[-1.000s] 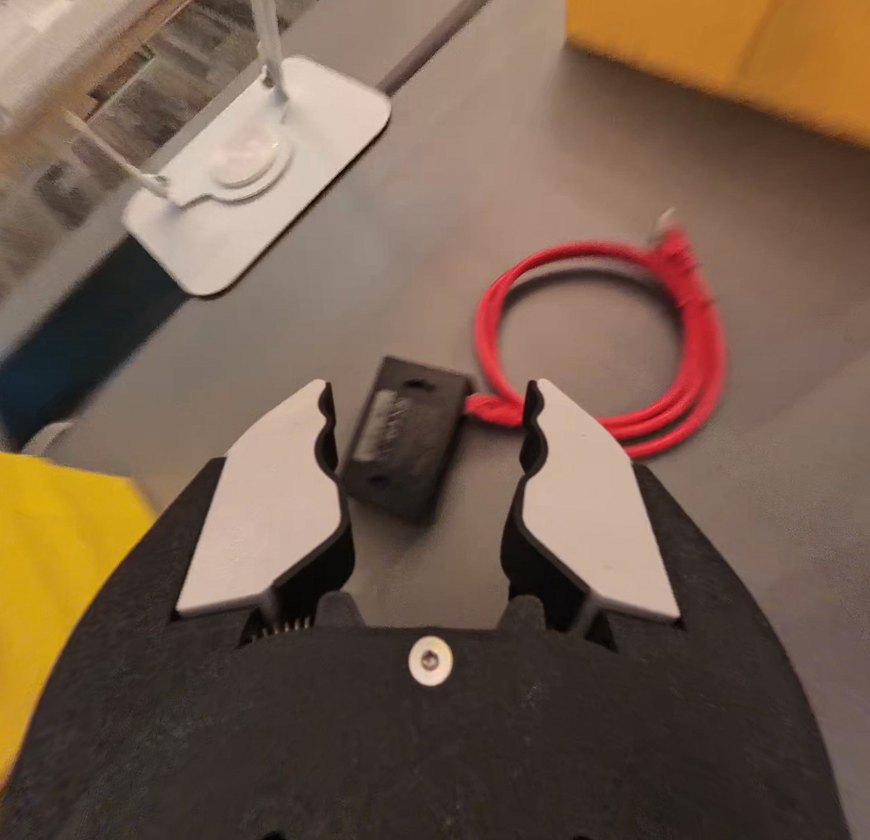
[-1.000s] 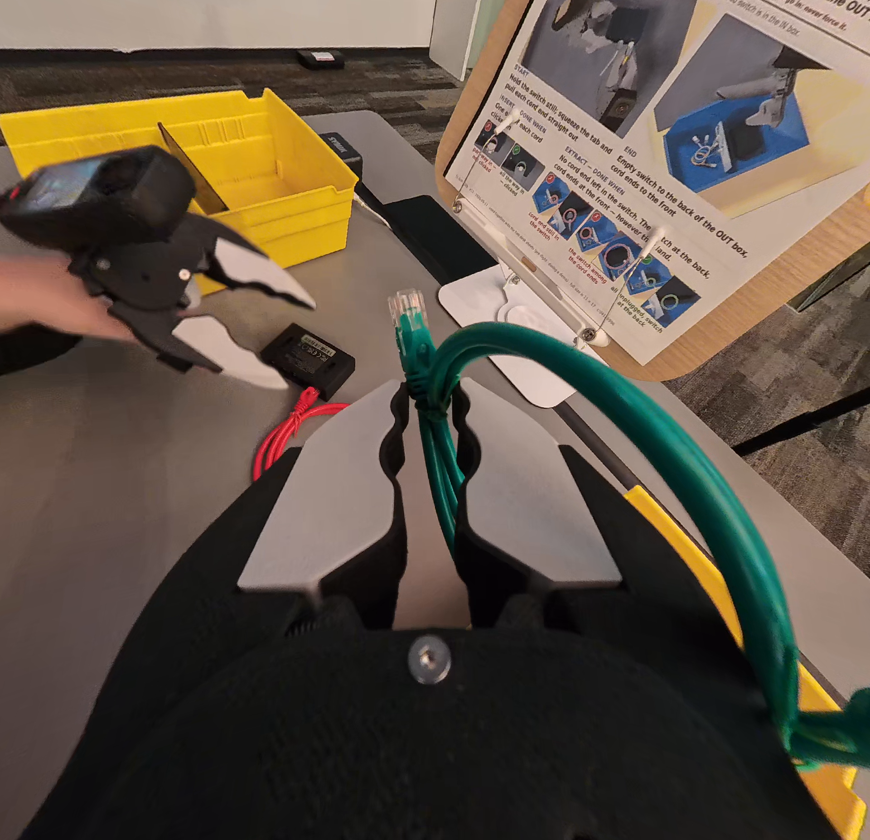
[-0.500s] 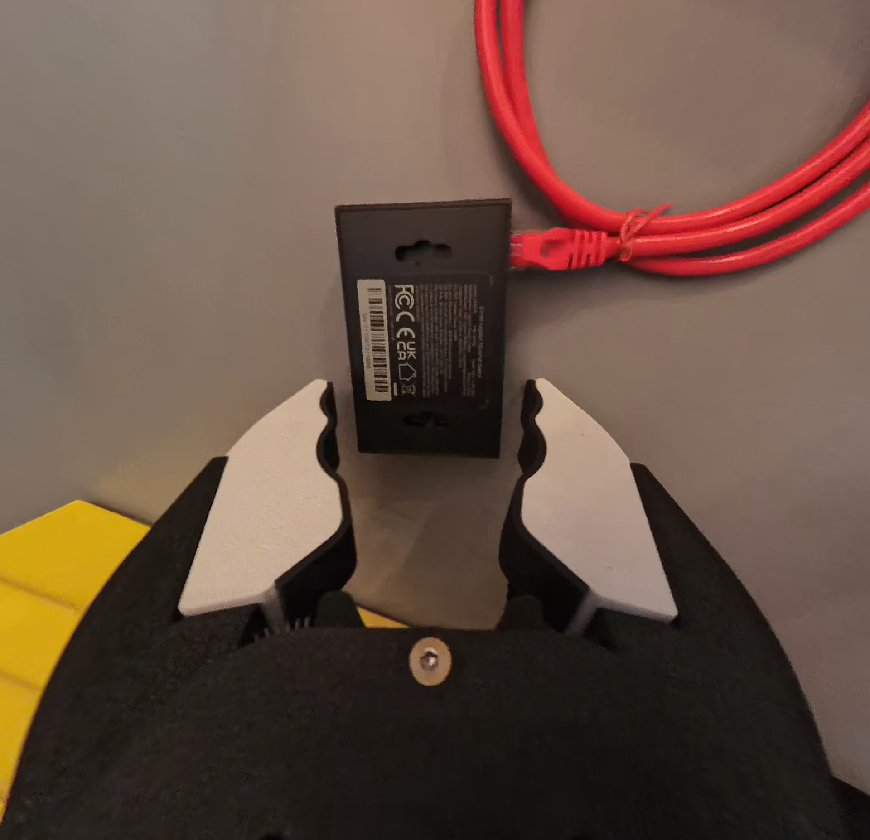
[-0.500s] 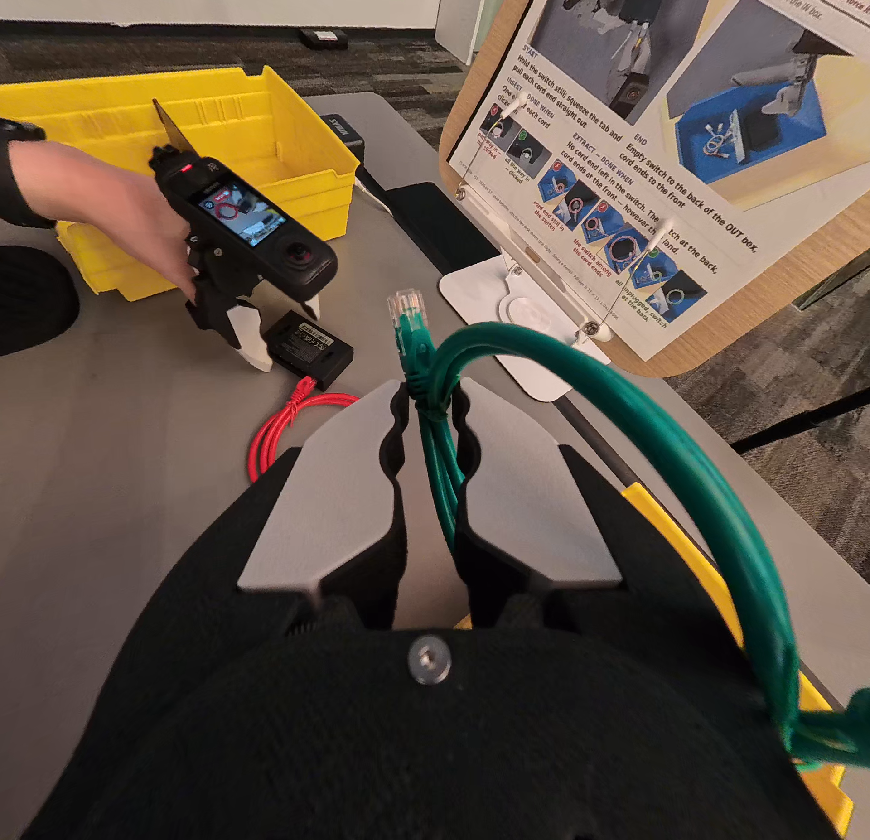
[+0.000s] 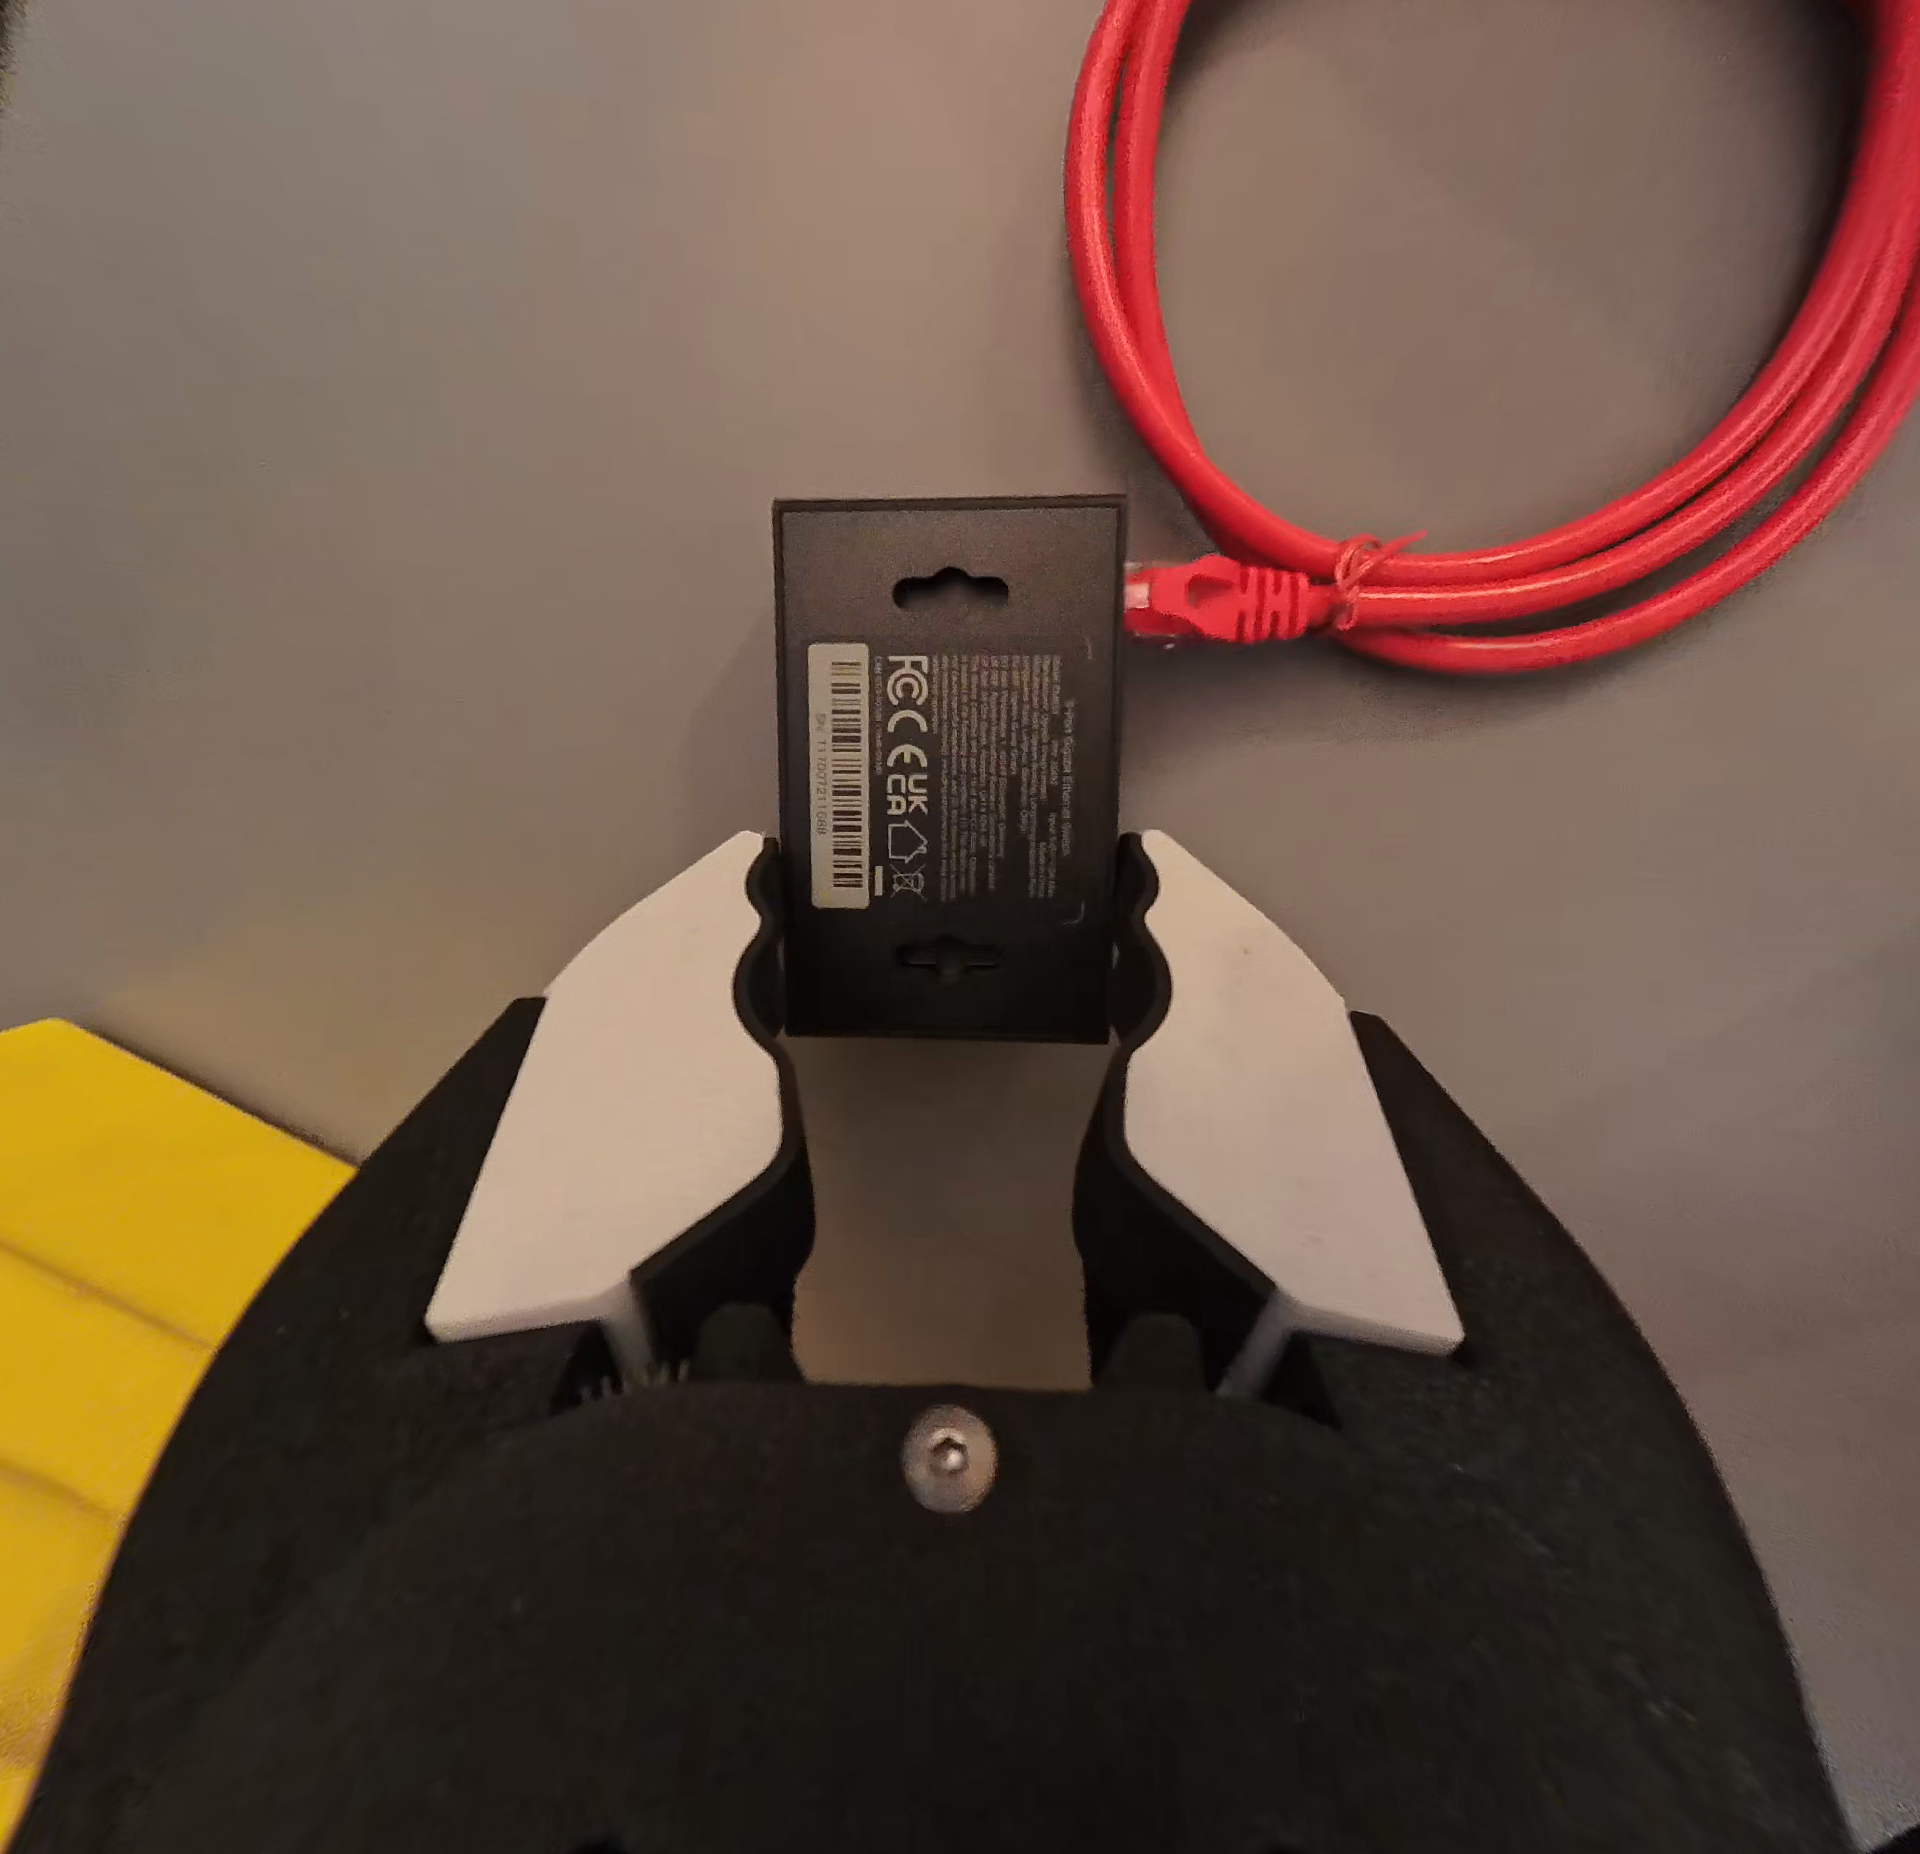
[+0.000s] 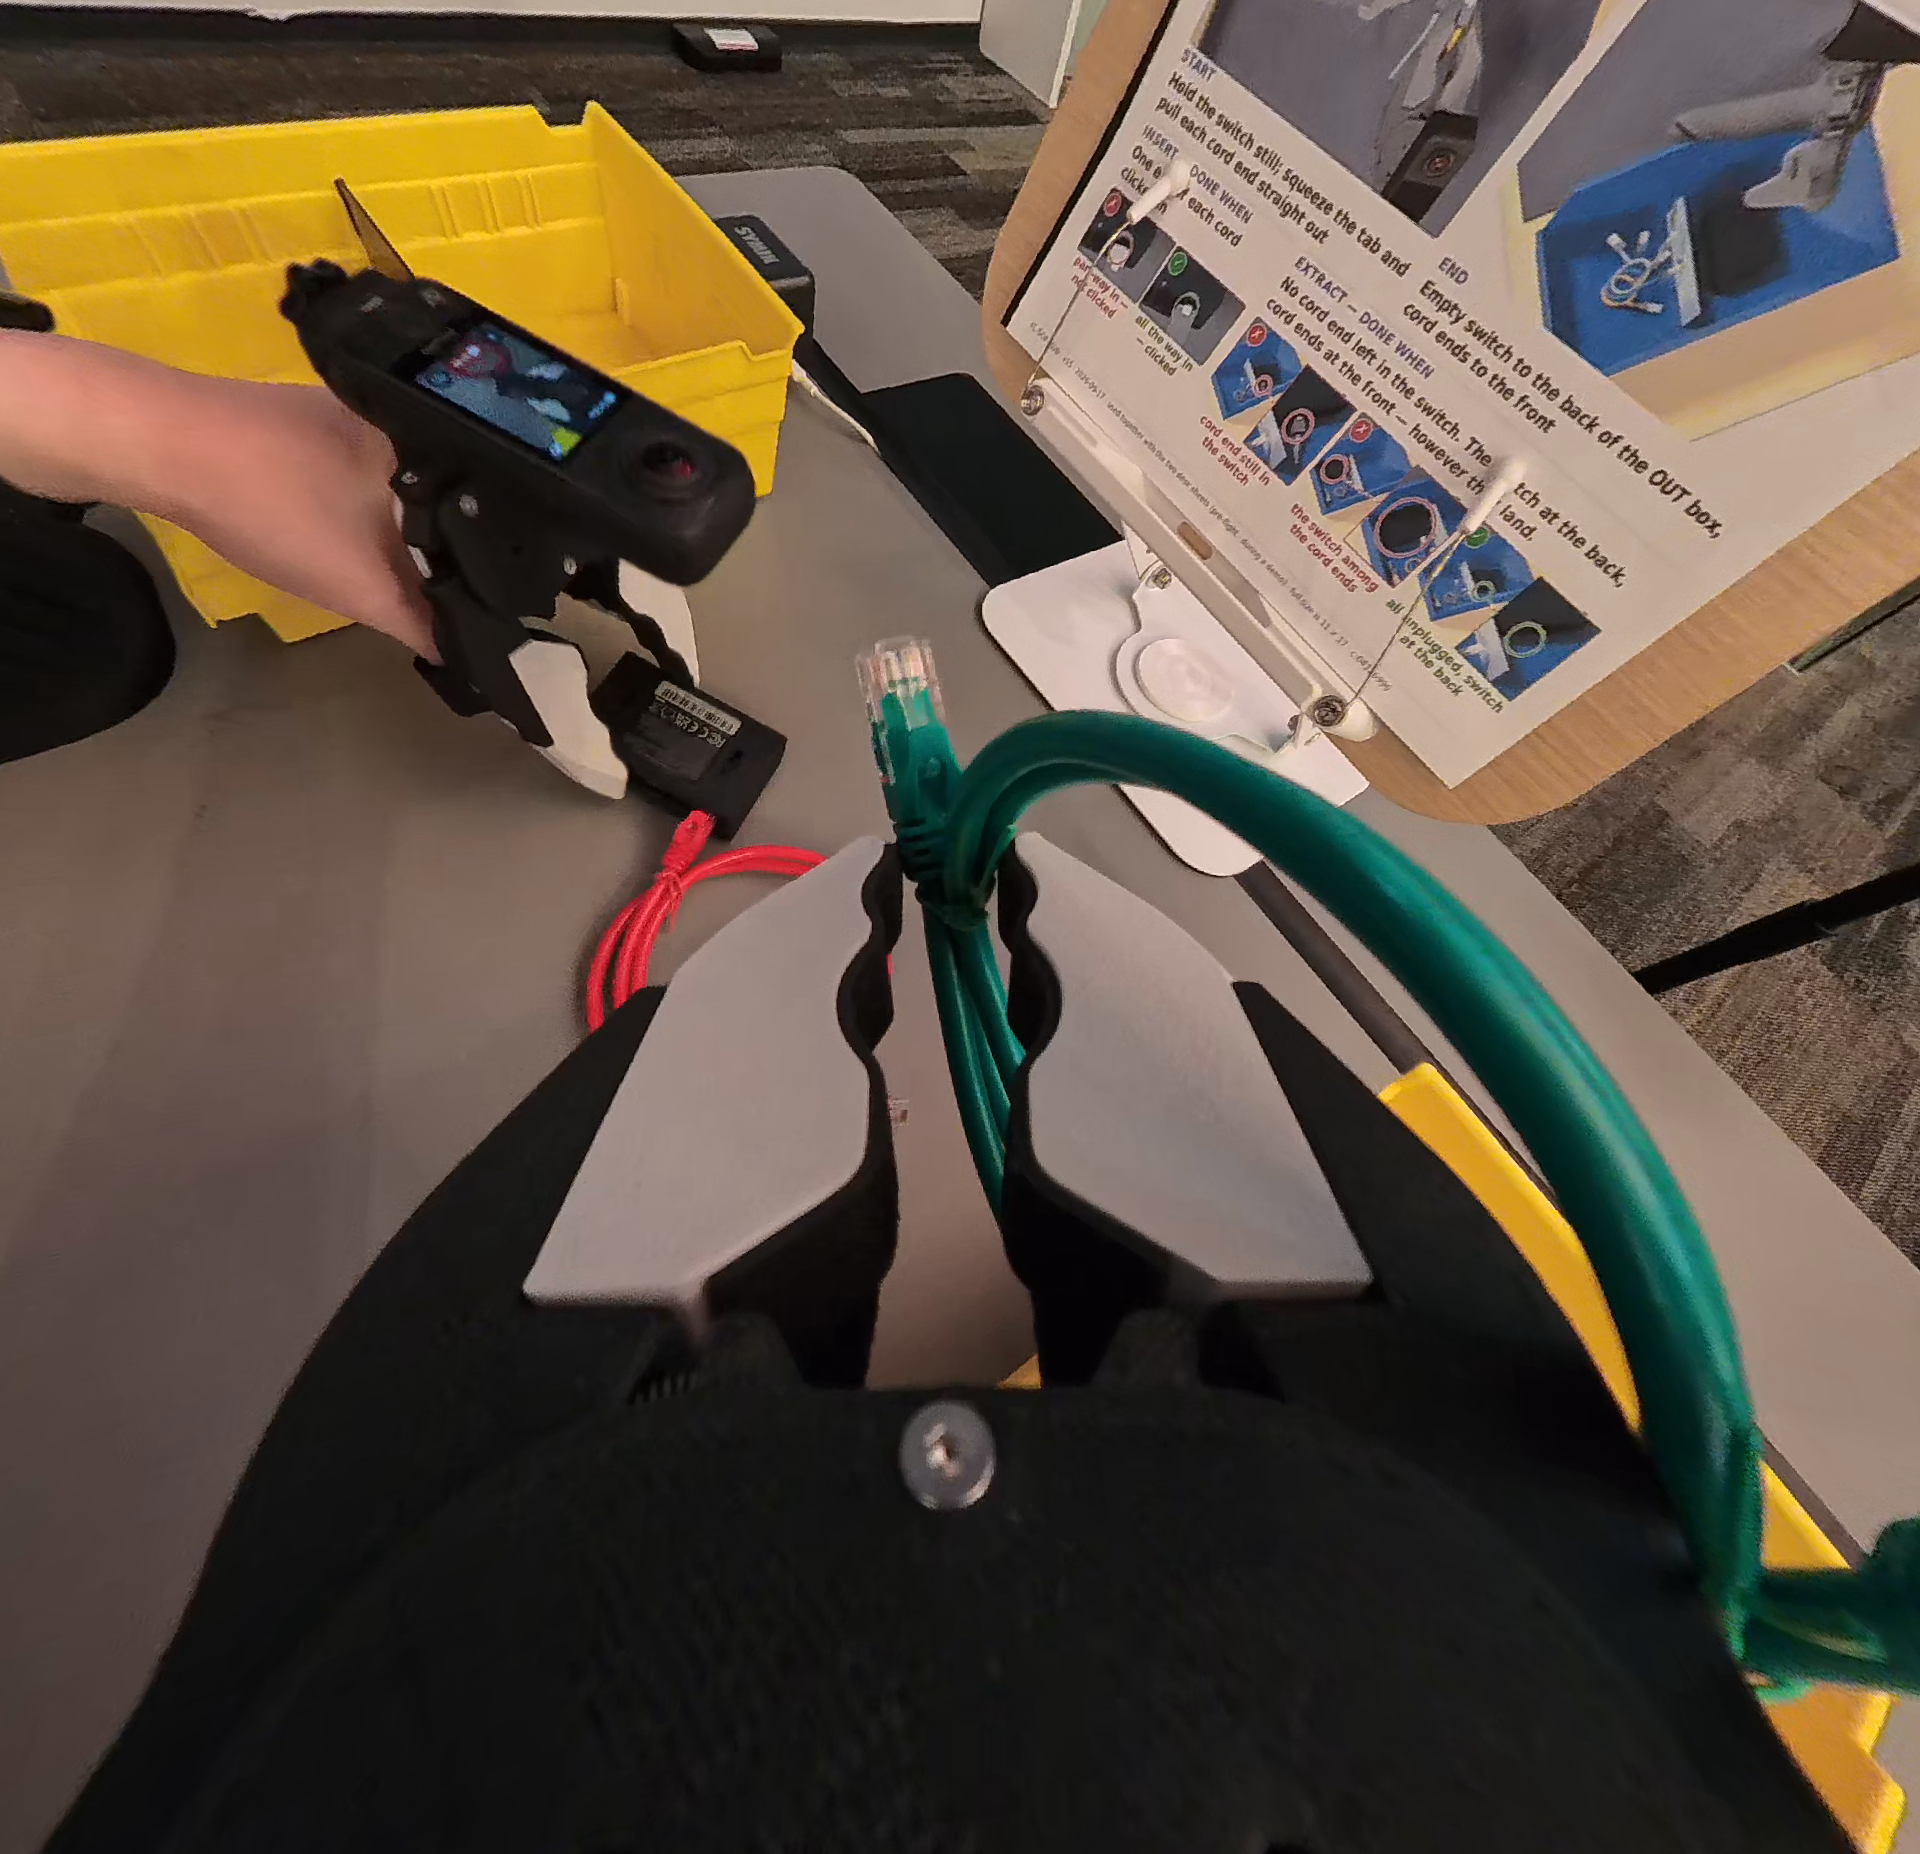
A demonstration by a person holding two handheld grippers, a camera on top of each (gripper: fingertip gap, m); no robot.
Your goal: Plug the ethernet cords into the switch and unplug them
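Our left tongs (image 5: 948, 937) clamp the switch (image 5: 948, 765), long axis pointing away; right tongs (image 6: 948, 895) pinch the green cord (image 6: 1351, 900), plug up, seen only from the right wrist.

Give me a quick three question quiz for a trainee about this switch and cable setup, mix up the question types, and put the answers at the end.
1. True or false: the red cord is coiled on the grey table with its plug beside the black switch.
2. Multiple choice: what do the right tongs hold? A) the switch B) a bundled green cord C) nothing
3. Fill in: the left tongs straddle the near end of the ____, which lies label side up.

Key
1. True. Whether the plug is seated in a port cannot be told.
2. B; its clear plug points up past the fingertips.
3. switch; the fingers sit against its two long sides.
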